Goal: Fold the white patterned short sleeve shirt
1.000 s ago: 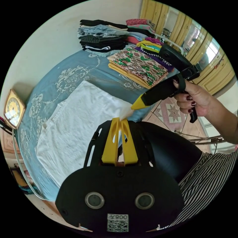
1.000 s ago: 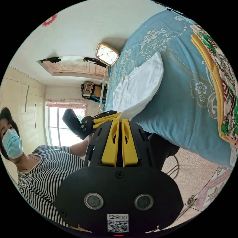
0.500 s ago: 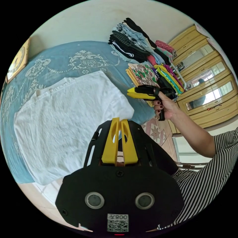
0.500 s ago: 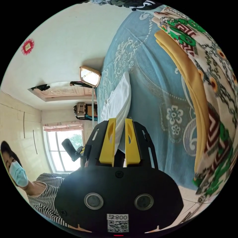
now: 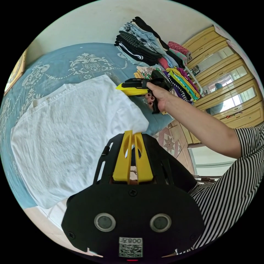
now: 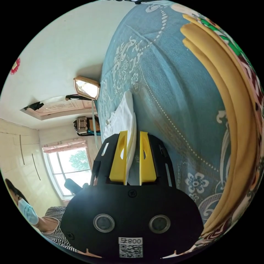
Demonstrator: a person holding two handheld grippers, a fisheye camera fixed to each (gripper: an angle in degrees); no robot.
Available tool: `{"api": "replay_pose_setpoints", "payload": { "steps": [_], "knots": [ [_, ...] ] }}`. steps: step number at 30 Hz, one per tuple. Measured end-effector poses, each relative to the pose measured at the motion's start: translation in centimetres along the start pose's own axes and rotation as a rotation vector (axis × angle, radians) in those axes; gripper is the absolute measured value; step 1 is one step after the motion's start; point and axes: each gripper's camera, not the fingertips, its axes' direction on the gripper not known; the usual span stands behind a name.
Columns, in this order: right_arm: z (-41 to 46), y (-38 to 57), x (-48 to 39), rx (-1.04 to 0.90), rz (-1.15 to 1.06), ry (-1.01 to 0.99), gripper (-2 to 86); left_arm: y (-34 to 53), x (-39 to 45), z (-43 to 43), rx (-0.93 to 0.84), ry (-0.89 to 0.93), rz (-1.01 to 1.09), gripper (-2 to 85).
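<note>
White cotton, the shirt is lying spread on the blue bed cover, and you're pinching its near corner with your left claw, jaws closed tight on the cloth. Your right claw is sitting at the shirt's far edge with its jaws parted, the fabric edge lying between them. Folded clothes are lying stacked just beyond your right hand.

Far edge of the white shirt hidden behind its own fold; hem unseen.
</note>
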Motion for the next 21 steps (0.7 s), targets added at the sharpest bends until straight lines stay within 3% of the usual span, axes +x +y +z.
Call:
{"api": "replay_pose_setpoints", "payload": {
  "steps": [11, 21],
  "knots": [
    [4.8, -7.1, -10.1, -0.06, -0.039, 0.097, 2.6, 4.2, -3.8, 3.0, -0.017, 0.054, 0.017, 0.9],
    [6.4, -8.8, -21.9, 0.01, -0.118, 0.045, 2.0, 12.8, -11.1, 2.2, 0.095, 0.123, -0.047, 0.9]
  ]
}}
